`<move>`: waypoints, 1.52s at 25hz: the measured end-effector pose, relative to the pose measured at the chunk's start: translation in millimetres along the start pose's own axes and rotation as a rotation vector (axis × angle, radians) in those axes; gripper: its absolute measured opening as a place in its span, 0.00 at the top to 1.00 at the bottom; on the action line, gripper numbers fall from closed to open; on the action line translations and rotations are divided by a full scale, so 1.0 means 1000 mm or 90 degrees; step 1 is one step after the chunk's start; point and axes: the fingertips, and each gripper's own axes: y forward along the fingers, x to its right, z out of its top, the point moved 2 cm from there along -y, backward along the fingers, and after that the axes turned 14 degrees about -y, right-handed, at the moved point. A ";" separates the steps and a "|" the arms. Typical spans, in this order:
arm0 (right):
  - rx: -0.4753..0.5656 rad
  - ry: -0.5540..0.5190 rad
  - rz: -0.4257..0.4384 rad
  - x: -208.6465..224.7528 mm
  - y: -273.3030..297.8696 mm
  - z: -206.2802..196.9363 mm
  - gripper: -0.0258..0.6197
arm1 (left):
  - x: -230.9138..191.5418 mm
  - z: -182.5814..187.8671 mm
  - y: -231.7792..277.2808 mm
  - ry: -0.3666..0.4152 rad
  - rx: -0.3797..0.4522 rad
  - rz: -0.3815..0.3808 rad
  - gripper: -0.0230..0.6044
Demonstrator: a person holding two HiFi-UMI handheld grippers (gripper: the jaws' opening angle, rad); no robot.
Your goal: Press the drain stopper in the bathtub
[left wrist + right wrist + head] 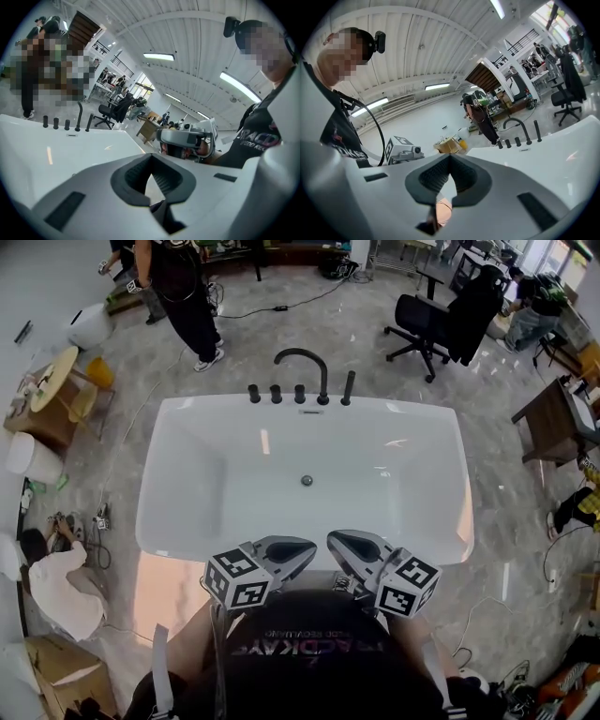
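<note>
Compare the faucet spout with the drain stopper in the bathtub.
The faucet spout is black; the drain stopper looks grey and metallic. The spout rises as a tall arch; the stopper is a small round disc. The spout stands on the far rim of the bathtub; the stopper lies flat on its floor. Both sit near the tub's midline.

The small round metal drain stopper (307, 480) sits on the floor of the white rectangular bathtub (183, 442), far too tiny in the head view to call raised or pressed. Neither gripper view shows it, each blocked by its own pale body. Left gripper (305, 547) and right gripper (335, 542) cover part of the near rim.
</note>
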 end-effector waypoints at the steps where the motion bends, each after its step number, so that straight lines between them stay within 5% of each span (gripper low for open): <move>1: 0.000 -0.002 -0.002 0.001 -0.001 0.001 0.93 | 0.000 0.001 -0.002 0.001 0.004 0.000 0.95; 38: -0.007 0.005 -0.033 0.003 -0.003 -0.007 0.94 | -0.009 0.010 0.000 -0.025 0.032 0.006 0.95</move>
